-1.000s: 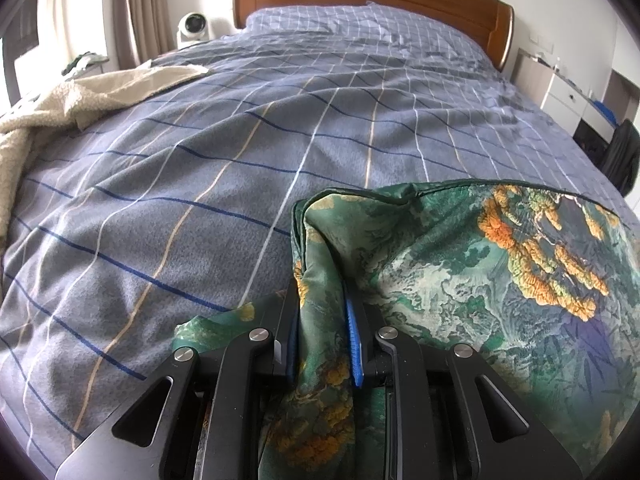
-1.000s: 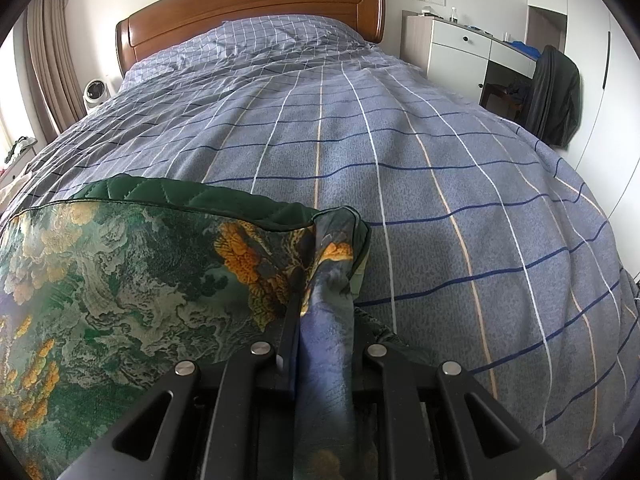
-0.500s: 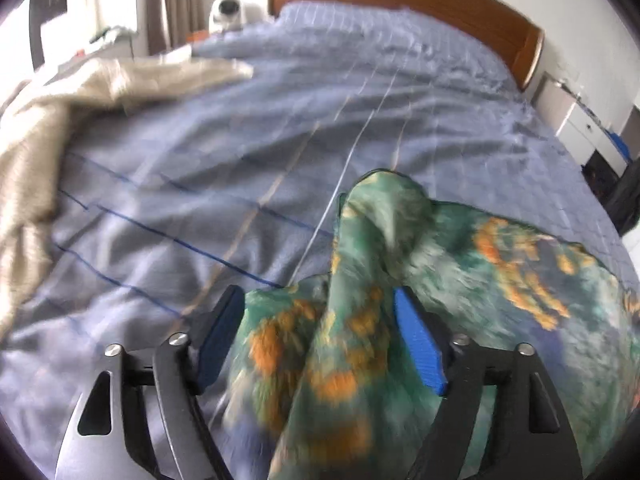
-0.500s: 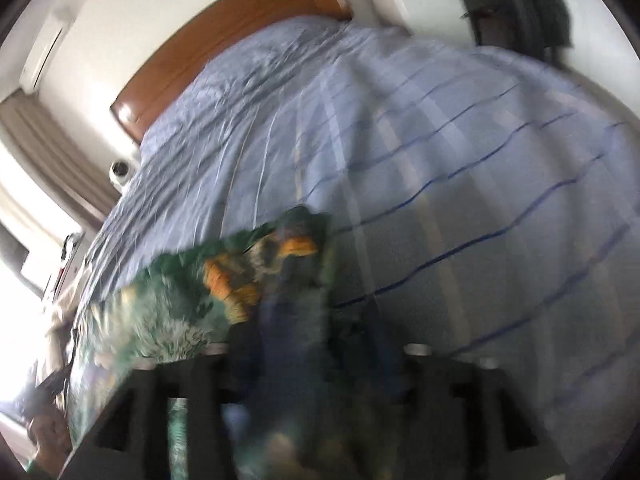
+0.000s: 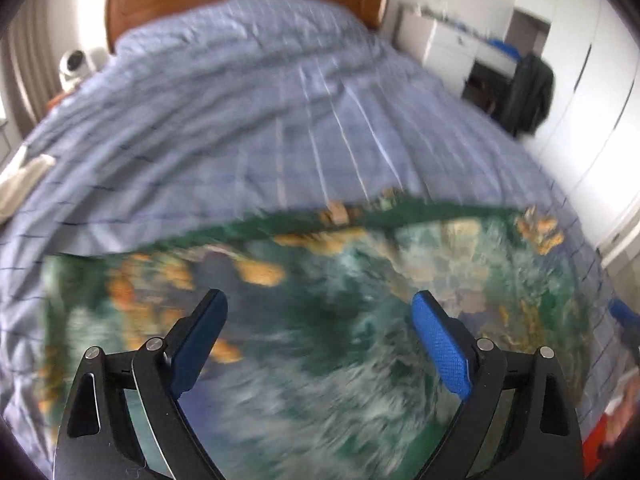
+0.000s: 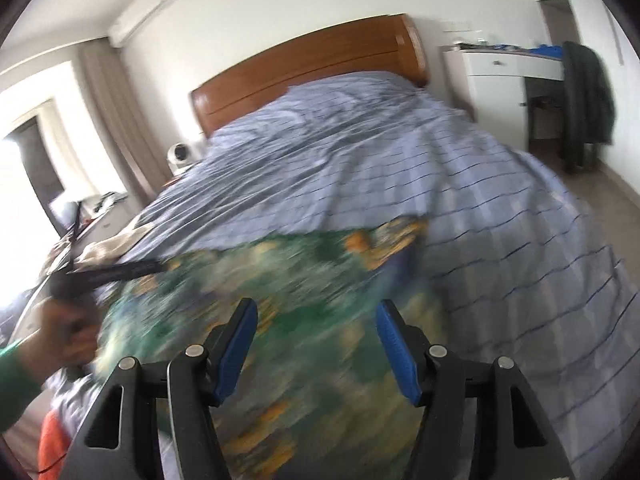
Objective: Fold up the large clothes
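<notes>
Now garment (image 5: 320, 320) on bed (image 5: 240, 120), both grippers agape

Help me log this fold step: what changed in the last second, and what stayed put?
Both grippers let go: the left gripper and right gripper, a second ago clamped on bunched corners of the green patterned garment, now stand open and drawn back above it. The garment lies spread on the bed. The blue checked bedspread is unchanged.

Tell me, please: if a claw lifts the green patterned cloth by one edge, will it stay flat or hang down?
The green patterned cloth will probably hang limp, since it follows the curve of the bed. It looks thin and light. One open claw may gather only part of it; blur hides how slippery it is.
</notes>
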`<control>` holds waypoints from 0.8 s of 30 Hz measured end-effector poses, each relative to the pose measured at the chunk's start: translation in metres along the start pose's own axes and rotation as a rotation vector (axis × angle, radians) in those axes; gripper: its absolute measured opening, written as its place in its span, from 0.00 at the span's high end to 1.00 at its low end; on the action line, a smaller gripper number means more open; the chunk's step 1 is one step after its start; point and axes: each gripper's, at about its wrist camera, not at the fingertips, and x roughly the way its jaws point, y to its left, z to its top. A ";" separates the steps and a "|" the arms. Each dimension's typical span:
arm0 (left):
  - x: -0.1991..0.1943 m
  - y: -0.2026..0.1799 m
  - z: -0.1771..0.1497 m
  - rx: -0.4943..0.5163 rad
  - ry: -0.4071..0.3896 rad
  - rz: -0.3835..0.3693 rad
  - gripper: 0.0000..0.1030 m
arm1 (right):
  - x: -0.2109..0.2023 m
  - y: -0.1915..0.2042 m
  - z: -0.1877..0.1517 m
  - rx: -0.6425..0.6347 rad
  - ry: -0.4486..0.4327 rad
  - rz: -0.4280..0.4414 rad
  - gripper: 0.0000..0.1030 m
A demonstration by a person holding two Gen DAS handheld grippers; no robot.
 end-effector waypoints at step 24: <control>-0.033 -0.058 -0.077 0.056 -0.095 0.033 0.09 | -0.020 -0.071 -0.116 0.523 0.084 0.051 0.24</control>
